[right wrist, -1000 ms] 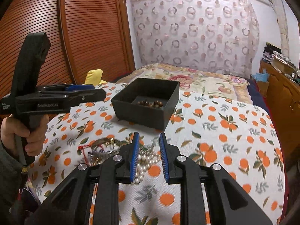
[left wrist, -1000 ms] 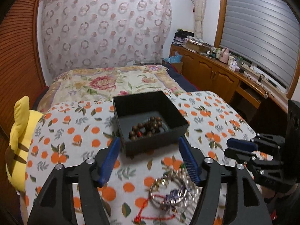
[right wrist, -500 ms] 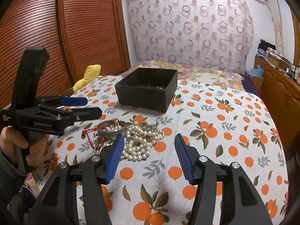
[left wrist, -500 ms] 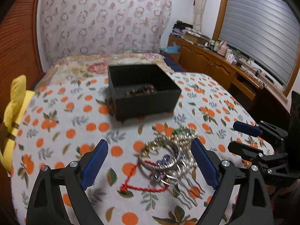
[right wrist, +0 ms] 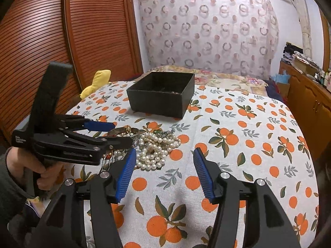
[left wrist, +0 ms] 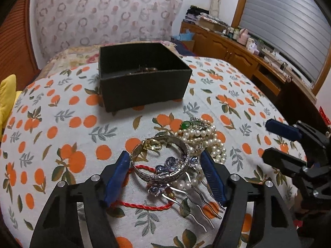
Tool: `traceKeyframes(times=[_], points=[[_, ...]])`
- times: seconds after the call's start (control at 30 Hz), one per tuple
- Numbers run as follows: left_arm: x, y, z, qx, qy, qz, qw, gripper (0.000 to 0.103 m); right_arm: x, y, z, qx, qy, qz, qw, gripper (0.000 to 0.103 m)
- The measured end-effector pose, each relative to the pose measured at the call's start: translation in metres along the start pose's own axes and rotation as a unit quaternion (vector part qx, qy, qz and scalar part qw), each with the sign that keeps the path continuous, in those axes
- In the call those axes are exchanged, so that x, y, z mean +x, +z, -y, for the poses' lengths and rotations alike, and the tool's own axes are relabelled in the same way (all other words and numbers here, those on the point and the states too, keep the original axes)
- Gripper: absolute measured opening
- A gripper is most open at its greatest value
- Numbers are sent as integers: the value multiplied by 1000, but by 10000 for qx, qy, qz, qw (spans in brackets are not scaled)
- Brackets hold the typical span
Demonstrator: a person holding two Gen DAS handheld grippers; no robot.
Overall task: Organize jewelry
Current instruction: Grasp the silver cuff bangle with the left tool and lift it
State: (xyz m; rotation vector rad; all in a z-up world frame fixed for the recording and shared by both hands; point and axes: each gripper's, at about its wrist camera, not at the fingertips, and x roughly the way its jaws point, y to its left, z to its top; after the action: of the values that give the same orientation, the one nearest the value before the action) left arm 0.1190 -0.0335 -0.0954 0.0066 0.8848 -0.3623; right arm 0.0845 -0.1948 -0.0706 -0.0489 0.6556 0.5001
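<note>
Left gripper [left wrist: 165,171] is spread wide, straddling the silver bangle [left wrist: 160,159] near the table's front edge, presumably for transfer to the black box [left wrist: 142,74]. Right gripper [right wrist: 164,173] is held open, empty.

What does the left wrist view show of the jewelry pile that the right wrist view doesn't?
Only the left wrist view shows the silver bangle whole between the open left gripper's fingers, plus the blue-stone hair comb and red cord. Only the right wrist view shows the hand holding the left gripper and the open right gripper over bare cloth beside the pile. Both show the pearls and the black box.
</note>
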Motion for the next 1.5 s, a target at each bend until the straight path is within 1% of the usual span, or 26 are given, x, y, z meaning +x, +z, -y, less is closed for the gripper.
traceKeyframes(times=[0.17, 0.3, 0.63, 0.83, 1.03, 1.27, 1.5], points=[[4, 1, -1, -23, 11, -31, 10000, 65, 0, 0, 0, 9, 13, -15, 10000, 60], [3, 1, -2, -35, -35, -19, 10000, 58, 0, 0, -1, 4, 26, -28, 10000, 60], [3, 0, -1, -64, -36, -33, 10000, 58, 4, -2, -5, -39, 55, -87, 9999, 60], [2, -1, -1, -58, -45, -18, 10000, 58, 5, -3, -6, -40, 51, -105, 9999, 62], [-11, -5, 9, 102, -70, 200, 9997, 58, 7, -4, -3, -20, 30, -120, 9999, 62], [-29, -13, 16, 165, -199, 303, 9992, 58, 8, -6, -1, -4, 16, -148, 9999, 62], [-48, -22, 3, 20, -21, 504, 9987, 58, 13, -7, -6, -82, 81, -213, 9997, 62]])
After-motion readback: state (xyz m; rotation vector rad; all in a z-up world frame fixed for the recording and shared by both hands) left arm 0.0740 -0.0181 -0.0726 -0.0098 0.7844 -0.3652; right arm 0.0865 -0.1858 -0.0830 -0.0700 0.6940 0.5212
